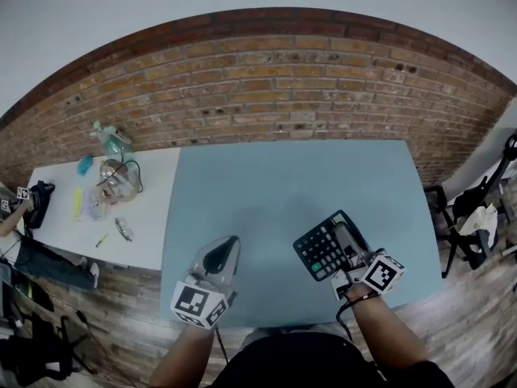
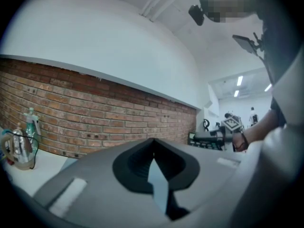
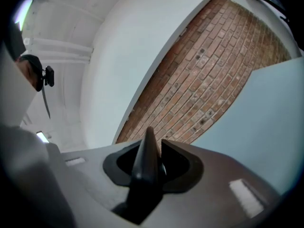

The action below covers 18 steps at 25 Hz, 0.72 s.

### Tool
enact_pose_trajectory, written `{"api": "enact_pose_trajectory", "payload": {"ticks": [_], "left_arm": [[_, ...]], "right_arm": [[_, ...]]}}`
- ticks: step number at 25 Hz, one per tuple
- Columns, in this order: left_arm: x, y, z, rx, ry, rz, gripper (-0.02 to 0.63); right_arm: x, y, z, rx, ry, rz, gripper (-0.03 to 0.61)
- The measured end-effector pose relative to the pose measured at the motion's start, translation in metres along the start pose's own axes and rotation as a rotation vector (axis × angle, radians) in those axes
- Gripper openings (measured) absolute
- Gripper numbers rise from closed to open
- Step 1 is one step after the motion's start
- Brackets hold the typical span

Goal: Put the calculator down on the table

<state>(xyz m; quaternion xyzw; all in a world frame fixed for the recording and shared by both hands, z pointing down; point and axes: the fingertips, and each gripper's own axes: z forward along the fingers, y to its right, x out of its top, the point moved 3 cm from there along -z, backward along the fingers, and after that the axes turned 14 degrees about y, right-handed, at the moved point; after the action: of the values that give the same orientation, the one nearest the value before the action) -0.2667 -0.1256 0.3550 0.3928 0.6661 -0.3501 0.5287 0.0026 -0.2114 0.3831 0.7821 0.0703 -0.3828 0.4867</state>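
The black calculator (image 1: 321, 250), keys up, is held over the front right part of the blue table (image 1: 283, 176). My right gripper (image 1: 346, 239) is shut on its right edge. In the right gripper view the calculator (image 3: 145, 163) stands edge-on as a dark blade between the jaws of that gripper (image 3: 152, 146). My left gripper (image 1: 219, 258) hovers at the table's front left, its jaws together with nothing in them. In the left gripper view, the left gripper (image 2: 153, 144) shows only a thin sliver of blue behind its tips, and the calculator (image 2: 206, 140) appears far right.
A white table (image 1: 153, 217) adjoins on the left, carrying a glass jar (image 1: 115, 179), a spray bottle (image 1: 111, 138) and small items. A brick wall (image 1: 283, 87) runs behind both tables. A black chair (image 1: 464, 208) stands to the right and bags (image 1: 36, 350) lie on the floor at left.
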Motion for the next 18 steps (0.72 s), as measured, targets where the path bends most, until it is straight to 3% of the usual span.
{"api": "enact_pose_trajectory", "payload": {"ticks": [7,18], "left_arm": [[-0.009,0.017,0.018,-0.008,-0.042,-0.005,-0.005],[-0.044,0.034,0.018,-0.014,-0.143,-0.04,-0.005]], "right_arm": [[0.005,0.019,0.001,-0.004,-0.037,-0.032,0.101],[-0.009,0.047,-0.002,-0.033,-0.064,0.031,0.1]]}}
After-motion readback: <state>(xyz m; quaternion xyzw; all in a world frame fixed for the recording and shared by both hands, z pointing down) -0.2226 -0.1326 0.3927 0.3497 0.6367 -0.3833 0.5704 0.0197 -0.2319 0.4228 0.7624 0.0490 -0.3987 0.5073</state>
